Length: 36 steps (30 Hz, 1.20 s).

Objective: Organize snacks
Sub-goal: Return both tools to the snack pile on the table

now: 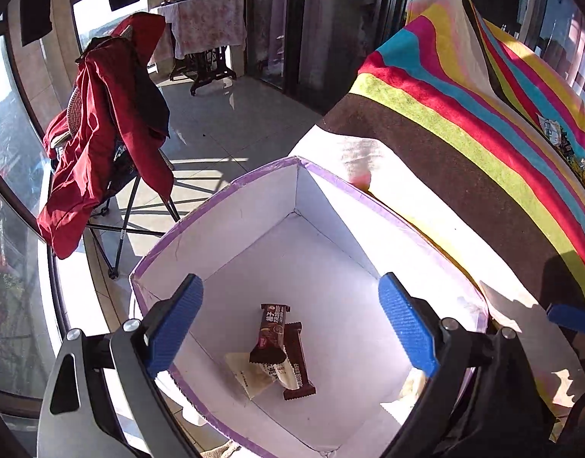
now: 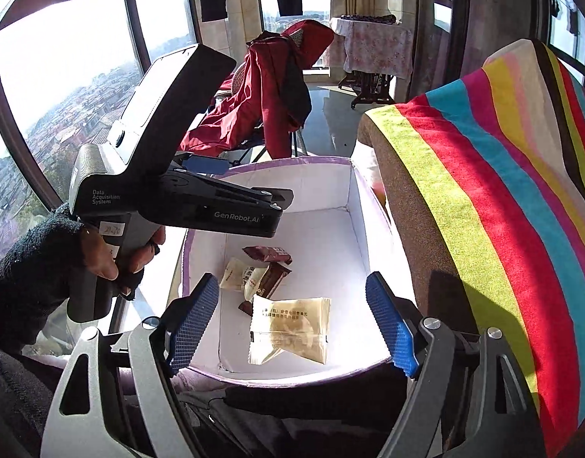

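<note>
A white box with a purple rim (image 1: 223, 191) (image 2: 292, 162) holds several snacks. In the left wrist view a dark brown bar (image 1: 271, 334) lies on a second brown bar (image 1: 298, 366) and a cream packet (image 1: 246, 374). In the right wrist view two brown bars (image 2: 269, 253) (image 2: 271, 280), a cream packet (image 2: 237, 274) and a larger beige packet (image 2: 290, 330) lie on the box floor. My left gripper (image 1: 290, 320) is open and empty above the box; its body (image 2: 201, 198) shows over the box's left wall. My right gripper (image 2: 292, 324) is open and empty over the near end.
A striped cloth (image 1: 483, 114) (image 2: 502, 191) covers the surface right of the box. A folding chair with a red jacket (image 1: 109, 126) (image 2: 269, 95) stands on the tiled floor beyond. Large windows (image 2: 63, 68) run along the left.
</note>
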### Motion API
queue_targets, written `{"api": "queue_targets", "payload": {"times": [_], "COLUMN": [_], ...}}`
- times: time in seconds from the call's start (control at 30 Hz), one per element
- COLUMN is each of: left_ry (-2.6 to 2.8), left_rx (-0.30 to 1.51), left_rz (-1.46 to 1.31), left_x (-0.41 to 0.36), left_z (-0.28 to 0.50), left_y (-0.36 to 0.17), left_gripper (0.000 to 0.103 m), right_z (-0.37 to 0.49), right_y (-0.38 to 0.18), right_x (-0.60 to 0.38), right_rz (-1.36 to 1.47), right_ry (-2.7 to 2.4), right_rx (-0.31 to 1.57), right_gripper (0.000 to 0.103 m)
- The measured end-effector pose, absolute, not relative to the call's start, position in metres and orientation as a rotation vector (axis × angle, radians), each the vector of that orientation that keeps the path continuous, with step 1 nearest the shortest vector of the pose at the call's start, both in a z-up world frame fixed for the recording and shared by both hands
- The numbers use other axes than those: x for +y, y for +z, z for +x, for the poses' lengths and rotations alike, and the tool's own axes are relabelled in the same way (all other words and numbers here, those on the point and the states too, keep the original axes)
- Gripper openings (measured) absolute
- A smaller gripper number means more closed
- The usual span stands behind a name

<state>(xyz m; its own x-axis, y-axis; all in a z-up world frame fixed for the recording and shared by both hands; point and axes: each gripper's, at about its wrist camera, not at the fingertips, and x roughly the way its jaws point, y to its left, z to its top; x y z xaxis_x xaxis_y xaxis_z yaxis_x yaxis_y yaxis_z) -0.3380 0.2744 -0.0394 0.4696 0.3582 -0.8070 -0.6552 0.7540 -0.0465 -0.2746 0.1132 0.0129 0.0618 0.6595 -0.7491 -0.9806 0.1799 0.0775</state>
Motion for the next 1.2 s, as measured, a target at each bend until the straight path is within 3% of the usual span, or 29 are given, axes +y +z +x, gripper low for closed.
{"api": "queue_targets", "payload": {"times": [0.47,0.9,1.2], "left_ry": [0.343,-0.167,-0.225], "left_rx": [0.685,0.743,0.851], "left_rz": [-0.332,-0.137,-0.209], "left_x": [0.196,0.032,0.006], "left_z": [-0.263,-0.119,-0.019], "left_y": [0.023,0.061,0.034], "left_gripper": [0.101,0.101,0.101], "right_z": [-0.206,-0.132,-0.037], "right_y": [0.060,0.051,0.029], "right_x": [-0.045,-0.203,-0.282], "right_rz": [-0.211,-0.056,-0.088], "right_ry": [0.993,0.456,0.142], "right_rx": [0.667,0.714,0.765], "right_gripper": [0.087,0.087,0.087]}}
